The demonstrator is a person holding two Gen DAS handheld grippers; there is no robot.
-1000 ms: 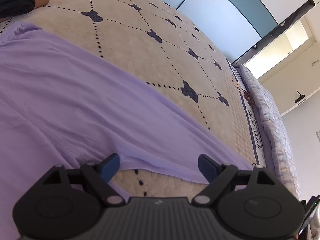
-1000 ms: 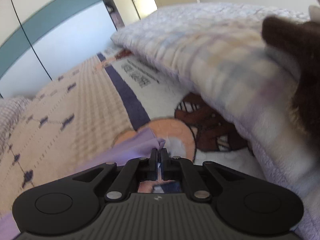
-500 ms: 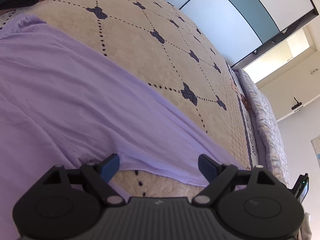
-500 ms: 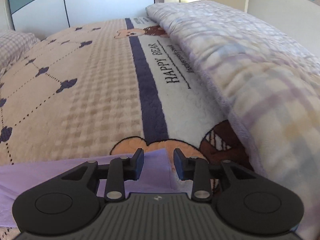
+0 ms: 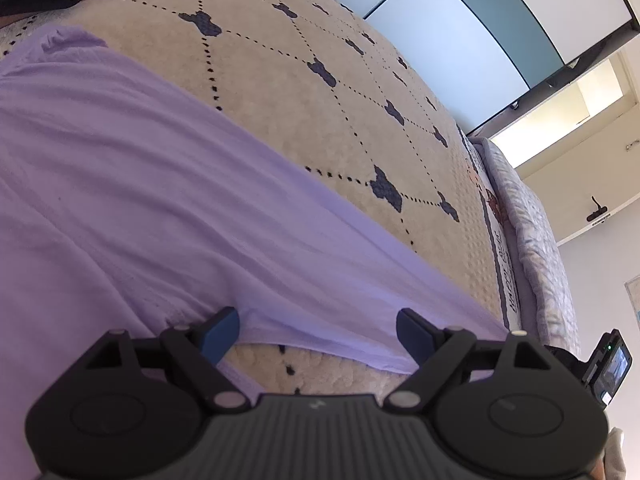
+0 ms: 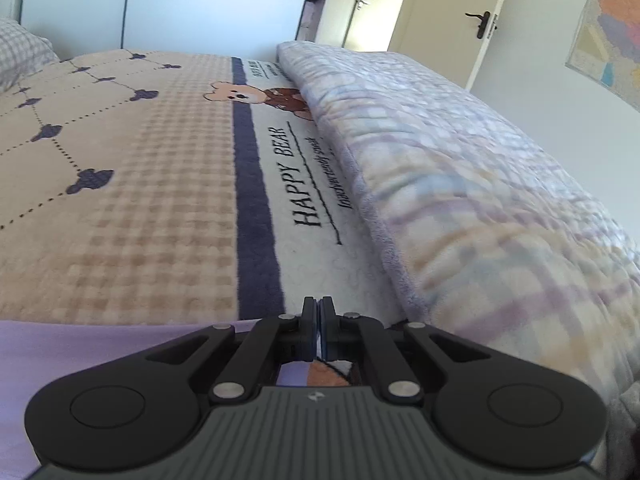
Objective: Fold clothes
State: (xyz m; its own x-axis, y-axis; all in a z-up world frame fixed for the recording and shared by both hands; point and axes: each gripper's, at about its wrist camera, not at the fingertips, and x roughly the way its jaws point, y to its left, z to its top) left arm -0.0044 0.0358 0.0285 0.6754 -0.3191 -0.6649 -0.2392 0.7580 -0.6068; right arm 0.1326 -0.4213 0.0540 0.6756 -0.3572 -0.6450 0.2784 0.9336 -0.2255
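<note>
Beige bear-print bedspread [image 5: 280, 92] under a lilac garment [image 5: 140, 200] spread flat, no fold visible, left gripper [image 5: 318, 330] gaping over its hem; right view: right gripper [image 6: 319, 308] clenched, empty, garment edge just beneath, folding seemingly ahead.

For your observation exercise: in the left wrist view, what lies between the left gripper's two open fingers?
In the left wrist view, the lilac garment's hem edge runs across the gap of the left gripper, with a strip of beige bedspread showing below it. Neither finger touches the cloth.
</note>
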